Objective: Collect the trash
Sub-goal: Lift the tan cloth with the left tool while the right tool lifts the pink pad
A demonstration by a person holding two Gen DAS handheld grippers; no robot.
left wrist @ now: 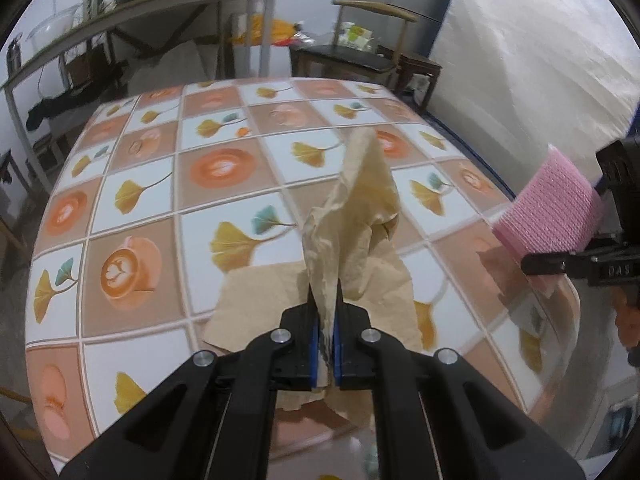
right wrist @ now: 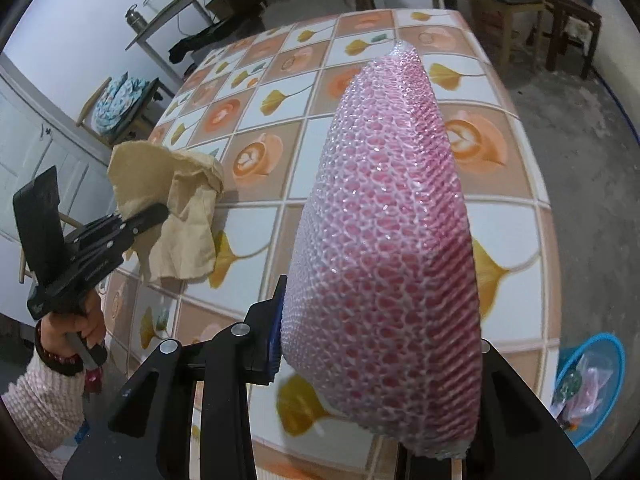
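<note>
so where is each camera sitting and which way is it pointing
Left wrist: rides on the left tool, looking forward and down over the tiled-pattern table; its black fingers pinch crumpled brown paper, with the right tool at the right edge.
Right wrist: rides on the right tool, looking down along the pink netted foam wrap it grips; the left tool, a hand and a pale sleeve show on the left.
Shared: table, paper, pink wrap, and each other's tool.

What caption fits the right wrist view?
Right gripper clamps pink foam netting above the tiled table.
</note>
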